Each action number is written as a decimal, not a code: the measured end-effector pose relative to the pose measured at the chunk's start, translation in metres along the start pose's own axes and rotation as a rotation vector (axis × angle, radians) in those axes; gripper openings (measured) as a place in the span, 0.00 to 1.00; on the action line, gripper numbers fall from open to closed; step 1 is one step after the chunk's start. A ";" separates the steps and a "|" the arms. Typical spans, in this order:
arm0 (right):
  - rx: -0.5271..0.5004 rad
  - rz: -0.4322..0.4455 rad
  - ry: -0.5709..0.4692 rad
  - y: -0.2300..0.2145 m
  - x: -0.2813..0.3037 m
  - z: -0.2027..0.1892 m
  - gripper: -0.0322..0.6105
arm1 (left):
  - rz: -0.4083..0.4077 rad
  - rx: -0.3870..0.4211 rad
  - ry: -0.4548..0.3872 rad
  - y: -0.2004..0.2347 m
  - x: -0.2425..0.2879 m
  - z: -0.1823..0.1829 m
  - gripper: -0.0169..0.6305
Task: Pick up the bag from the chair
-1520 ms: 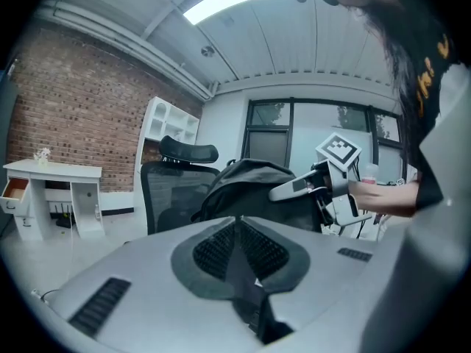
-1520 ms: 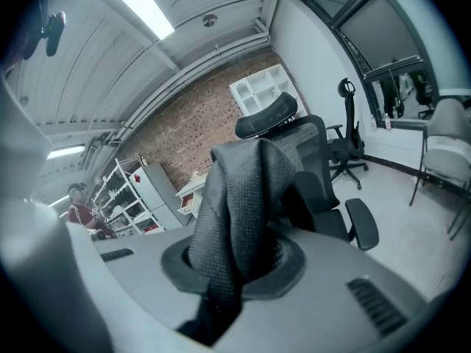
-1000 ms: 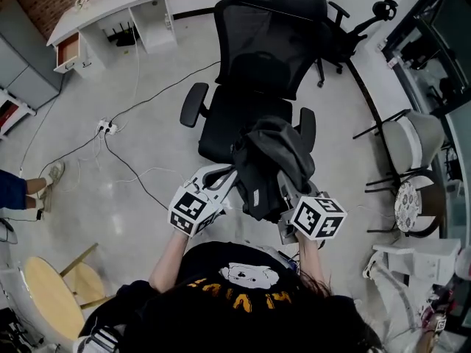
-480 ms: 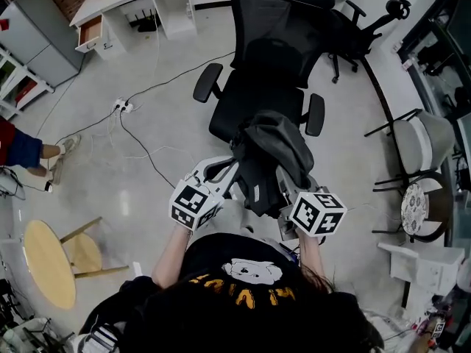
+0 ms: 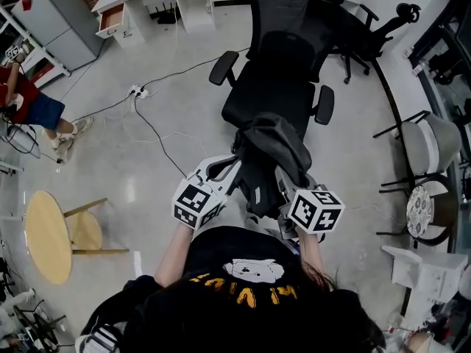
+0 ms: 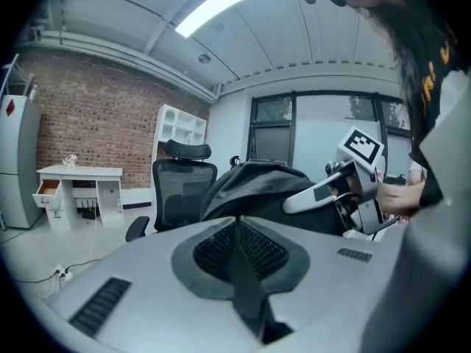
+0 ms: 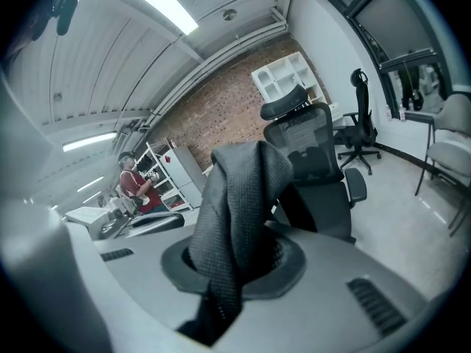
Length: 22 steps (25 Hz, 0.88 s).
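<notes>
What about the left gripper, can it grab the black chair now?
Probably not. The left gripper is shut on the bag strap, so its jaws are full, though the chair stands ahead.

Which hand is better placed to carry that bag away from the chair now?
Probably the right. The right tool clamps a thick fold of the bag, held up in front of the chair; the left tool pinches only a thin strap.
</notes>
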State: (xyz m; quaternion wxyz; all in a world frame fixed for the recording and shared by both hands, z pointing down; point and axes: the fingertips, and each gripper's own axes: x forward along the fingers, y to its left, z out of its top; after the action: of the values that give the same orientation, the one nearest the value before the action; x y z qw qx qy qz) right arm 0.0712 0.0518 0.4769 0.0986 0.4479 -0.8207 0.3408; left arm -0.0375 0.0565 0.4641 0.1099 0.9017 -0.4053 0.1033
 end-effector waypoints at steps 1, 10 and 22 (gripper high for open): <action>-0.001 0.003 0.004 0.003 -0.003 -0.004 0.12 | 0.005 0.001 -0.002 -0.003 -0.006 -0.001 0.07; -0.021 0.017 0.026 0.020 -0.018 -0.029 0.12 | 0.039 0.004 -0.015 -0.016 -0.035 -0.007 0.07; -0.017 0.001 0.029 0.017 -0.023 -0.036 0.12 | 0.030 0.022 -0.021 -0.023 -0.036 -0.005 0.07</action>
State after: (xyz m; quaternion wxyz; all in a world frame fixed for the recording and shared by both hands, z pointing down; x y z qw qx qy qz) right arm 0.0656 0.0961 0.4850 0.1140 0.4419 -0.8222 0.3402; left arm -0.0444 0.0987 0.4567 0.0941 0.8977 -0.4188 0.0998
